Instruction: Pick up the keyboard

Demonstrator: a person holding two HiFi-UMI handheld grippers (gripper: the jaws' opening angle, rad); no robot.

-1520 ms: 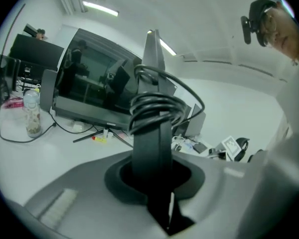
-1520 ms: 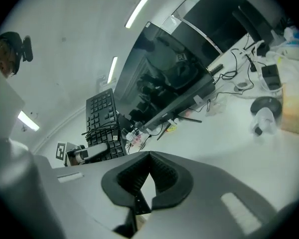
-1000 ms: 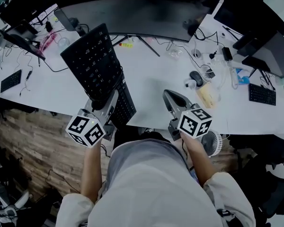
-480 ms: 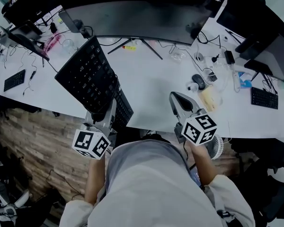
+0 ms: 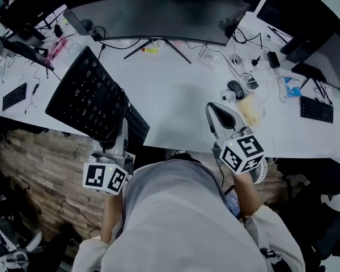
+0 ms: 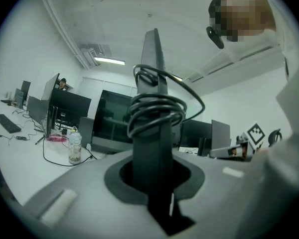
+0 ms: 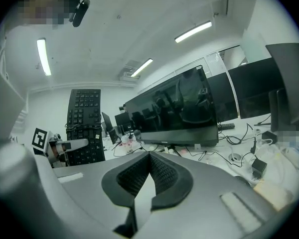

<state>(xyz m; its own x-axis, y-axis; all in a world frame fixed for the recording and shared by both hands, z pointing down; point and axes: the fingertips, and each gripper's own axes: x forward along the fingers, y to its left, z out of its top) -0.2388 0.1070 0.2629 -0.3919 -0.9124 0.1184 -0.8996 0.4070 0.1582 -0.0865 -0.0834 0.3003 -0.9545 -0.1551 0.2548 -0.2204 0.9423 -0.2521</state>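
The left gripper's [image 6: 152, 183] jaws were clamped on the keyboard [image 5: 90, 103], just below its coiled cable [image 6: 157, 111]. The right gripper's [image 7: 139, 183] jaws were together, empty. In the last second the keyboard had swung left, tilted above the desk [image 5: 175, 95], so the pick-up looked done.

Keyboard [image 5: 90, 103] is matt black plastic, smooth black cable [image 6: 157, 106] coiled round it. Desk [image 5: 181, 95] is smooth matt white, floor [image 5: 34, 160] looks like rough wood planks. Monitor [image 7: 179, 108] screen is properly glossy. Right gripper [image 7: 149, 154]: matt grey plastic shell, ribbed black pads [image 7: 165, 174].

White desk [image 5: 175, 89] over wood floor [image 5: 39, 169], ceiling striplights [image 7: 192, 31] lit.
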